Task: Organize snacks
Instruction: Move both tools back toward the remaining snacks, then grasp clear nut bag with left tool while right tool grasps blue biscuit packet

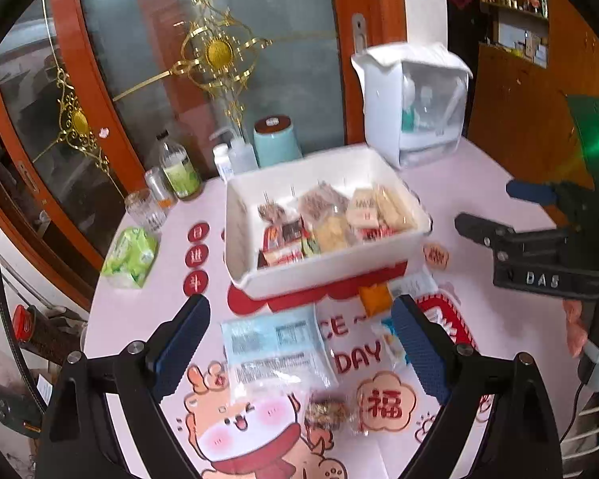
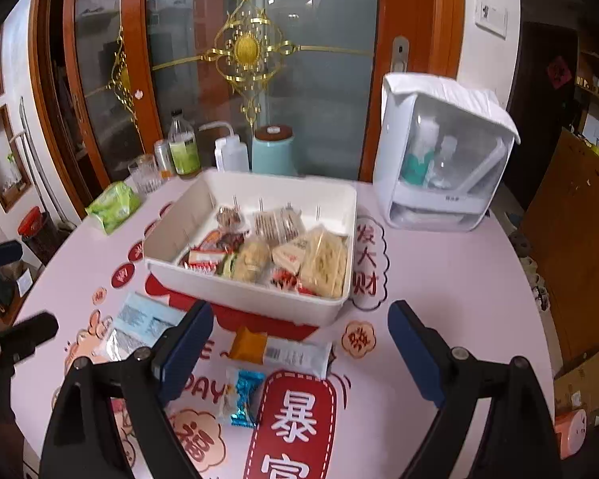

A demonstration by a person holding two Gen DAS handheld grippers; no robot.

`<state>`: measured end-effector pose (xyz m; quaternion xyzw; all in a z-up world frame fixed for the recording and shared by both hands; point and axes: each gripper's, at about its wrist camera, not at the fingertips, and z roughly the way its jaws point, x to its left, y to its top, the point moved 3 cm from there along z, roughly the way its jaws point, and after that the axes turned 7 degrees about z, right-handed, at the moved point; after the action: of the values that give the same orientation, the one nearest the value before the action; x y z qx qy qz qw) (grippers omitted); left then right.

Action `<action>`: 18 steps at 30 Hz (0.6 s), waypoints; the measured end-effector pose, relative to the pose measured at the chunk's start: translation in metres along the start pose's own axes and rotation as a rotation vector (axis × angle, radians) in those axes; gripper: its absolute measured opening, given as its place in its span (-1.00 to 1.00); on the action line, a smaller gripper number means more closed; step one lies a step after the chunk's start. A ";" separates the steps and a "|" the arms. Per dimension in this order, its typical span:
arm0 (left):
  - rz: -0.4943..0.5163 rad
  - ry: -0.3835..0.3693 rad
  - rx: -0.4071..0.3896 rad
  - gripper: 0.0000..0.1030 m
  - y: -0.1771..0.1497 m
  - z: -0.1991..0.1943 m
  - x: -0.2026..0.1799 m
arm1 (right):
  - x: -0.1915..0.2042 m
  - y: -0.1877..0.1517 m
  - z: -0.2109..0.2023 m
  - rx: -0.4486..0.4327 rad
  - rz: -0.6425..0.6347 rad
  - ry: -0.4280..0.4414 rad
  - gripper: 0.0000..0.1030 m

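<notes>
A white bin [image 1: 319, 275] in the middle of the pink table holds several wrapped snacks. My left gripper [image 1: 299, 343] is open above a blue-and-clear packet [image 1: 275, 343] that lies flat on the table; nothing is between its pads. A small brown snack in clear wrap [image 1: 327, 413] lies nearer to me. My right gripper [image 2: 299, 347] is open over an orange-and-white bar [image 2: 279, 349] and a blue foil candy [image 2: 243, 397], touching neither. The bin [image 2: 259, 299] stands just beyond them. Each gripper shows in the other's view, the right gripper [image 1: 499, 211] and the left gripper [image 2: 16, 291].
A white lidded case with bottles [image 2: 443, 159] stands at the back right. A green tissue pack [image 2: 114, 205], a glass, bottles and a teal canister [image 2: 273, 151] line the back left. Glass doors rise behind the table. A cardboard box [image 2: 583, 375] sits on the floor at right.
</notes>
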<state>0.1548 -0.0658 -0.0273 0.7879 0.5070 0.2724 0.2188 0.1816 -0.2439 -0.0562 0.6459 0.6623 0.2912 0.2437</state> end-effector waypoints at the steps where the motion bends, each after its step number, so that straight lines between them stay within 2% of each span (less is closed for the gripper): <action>1: -0.003 -0.005 0.018 0.78 -0.010 0.006 -0.004 | 0.000 -0.003 0.002 0.007 0.001 0.004 0.75; 8: -0.089 -0.069 0.147 0.78 -0.070 0.055 -0.017 | 0.001 -0.041 0.030 0.087 0.036 0.015 0.73; 12: -0.178 -0.113 0.223 0.78 -0.106 0.080 -0.019 | 0.000 -0.066 0.050 0.152 0.070 0.024 0.61; 18: -0.262 -0.134 0.301 0.78 -0.142 0.107 -0.017 | -0.001 -0.096 0.080 0.243 0.124 0.046 0.55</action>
<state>0.1226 -0.0337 -0.2002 0.7556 0.6243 0.1098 0.1653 0.1691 -0.2387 -0.1804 0.7036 0.6567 0.2380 0.1302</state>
